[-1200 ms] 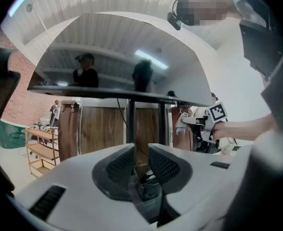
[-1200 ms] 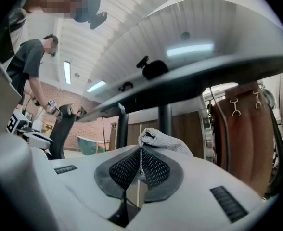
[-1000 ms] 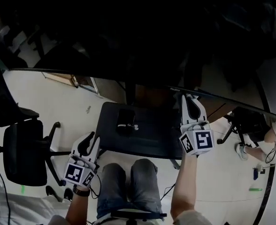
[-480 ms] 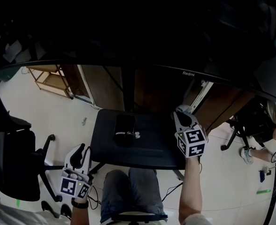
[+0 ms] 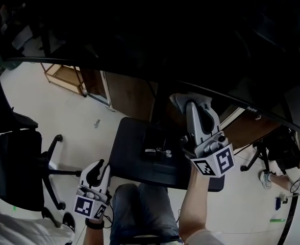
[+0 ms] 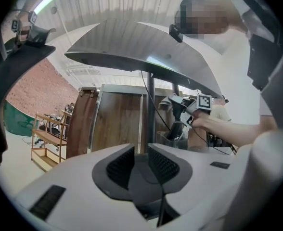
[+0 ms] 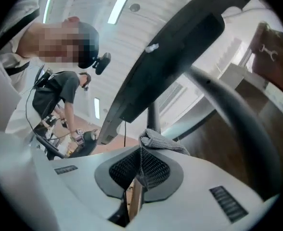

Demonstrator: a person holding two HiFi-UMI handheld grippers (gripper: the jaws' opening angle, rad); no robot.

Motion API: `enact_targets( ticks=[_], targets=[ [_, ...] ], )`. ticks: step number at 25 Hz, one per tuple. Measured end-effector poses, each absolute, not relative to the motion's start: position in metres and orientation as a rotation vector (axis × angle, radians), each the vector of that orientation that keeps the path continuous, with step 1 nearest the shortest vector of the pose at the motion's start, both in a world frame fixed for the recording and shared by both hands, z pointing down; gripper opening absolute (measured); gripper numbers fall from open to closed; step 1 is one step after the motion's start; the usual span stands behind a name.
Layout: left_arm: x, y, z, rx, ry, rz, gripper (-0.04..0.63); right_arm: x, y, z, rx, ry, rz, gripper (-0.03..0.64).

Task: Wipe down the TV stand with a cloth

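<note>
The TV stand has a dark flat base point(image 5: 132, 162) and a thin pole point(image 6: 151, 114) under the curved dark screen point(image 6: 141, 47). My right gripper point(image 5: 192, 106) is raised over the base's right part, just below the screen's lower edge, and shut on a grey cloth point(image 5: 182, 100). In the right gripper view the cloth point(image 7: 158, 142) bunches out past the closed pads of the right gripper point(image 7: 141, 150). My left gripper point(image 5: 98, 166) hangs low, left of the base, off the stand. In its own view the left gripper point(image 6: 141, 153) shows a narrow gap with nothing in it.
A small dark object point(image 5: 157, 152) lies on the base. A black office chair point(image 5: 17, 167) stands at the left. Behind the stand are a brown wooden cabinet point(image 5: 129, 93) and a low wooden shelf point(image 5: 63, 75). Another person point(image 5: 298, 152) is at the far right.
My right gripper has lifted with the cloth and moved forward, up near the screen's lower edge. The left gripper has stayed low at the left.
</note>
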State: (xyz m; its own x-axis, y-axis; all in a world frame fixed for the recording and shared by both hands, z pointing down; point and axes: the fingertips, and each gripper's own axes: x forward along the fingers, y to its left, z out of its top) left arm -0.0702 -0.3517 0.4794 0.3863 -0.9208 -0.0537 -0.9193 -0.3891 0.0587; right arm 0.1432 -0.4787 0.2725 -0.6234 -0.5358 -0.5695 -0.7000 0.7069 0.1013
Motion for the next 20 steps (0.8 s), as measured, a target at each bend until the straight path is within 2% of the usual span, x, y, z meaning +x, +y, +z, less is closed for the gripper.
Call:
enact_targets(
  ticks=[5,9,15,20],
  targets=[
    [-0.083,-0.333,0.477,2.549,-1.759,-0.108,0.101,0.090,-0.528,0.327,-1.082,2.705,0.393,0.014],
    [-0.086,-0.333,0.480,2.539,-1.771,-0.087,0.101,0.080,-0.536,0.384,-1.219,2.953,0.435,0.014],
    [-0.077,-0.338,0.486,2.600,-1.749,-0.063,0.101,0.133,-0.533,0.442,-1.433,2.937,0.234,0.015],
    [-0.056,-0.339,0.456,2.658,-1.704,-0.079,0.101,0.185,-0.462,0.437,-1.561,2.858,-0.043,0.014]
  ],
)
